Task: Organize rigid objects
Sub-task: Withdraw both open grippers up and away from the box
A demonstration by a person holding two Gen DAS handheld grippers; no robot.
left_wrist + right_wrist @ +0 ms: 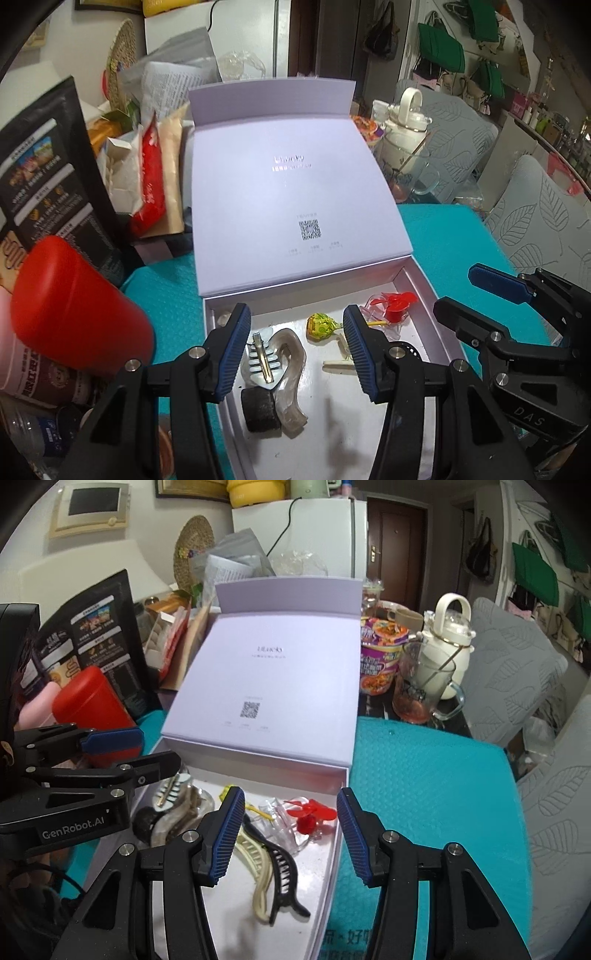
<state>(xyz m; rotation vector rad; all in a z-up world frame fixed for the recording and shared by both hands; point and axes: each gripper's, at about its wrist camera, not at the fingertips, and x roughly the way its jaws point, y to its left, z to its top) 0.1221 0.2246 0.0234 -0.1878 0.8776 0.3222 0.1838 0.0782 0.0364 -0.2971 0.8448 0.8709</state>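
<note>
The box (417, 306) sits open at frame centre on the teal surface (424, 775), lid (295, 192) folded back toward the top of the frame. Most small items look already in it: silver clip (263, 356) on a pale comb, clear clip (291, 354) and dark puck (259, 408) at lower centre of the left view; lollipop (320, 325) and red fan (399, 304) toward the right wall. Right view adds a cream clip (258, 867) and black clip (284, 871) lying side by side in the lower middle, touching or nearly so.

Left claw (295, 350) hangs over the box, fingers apart, nothing between them. Right claw (291, 834) also spread and empty, over the box's right edge; it appears at far right in the left view.

Judgement: loading looks mostly or fully done. No loose small rigid item shows on the teal surface outside the box. Left over may be only tidying inside or shutting the lid; can't tell.

Clutter outside looks unrelated: red cup (74, 306) lower left, black bag (55, 177) upper left, kettle (448, 642) and noodle cup (380, 653) upper right.
</note>
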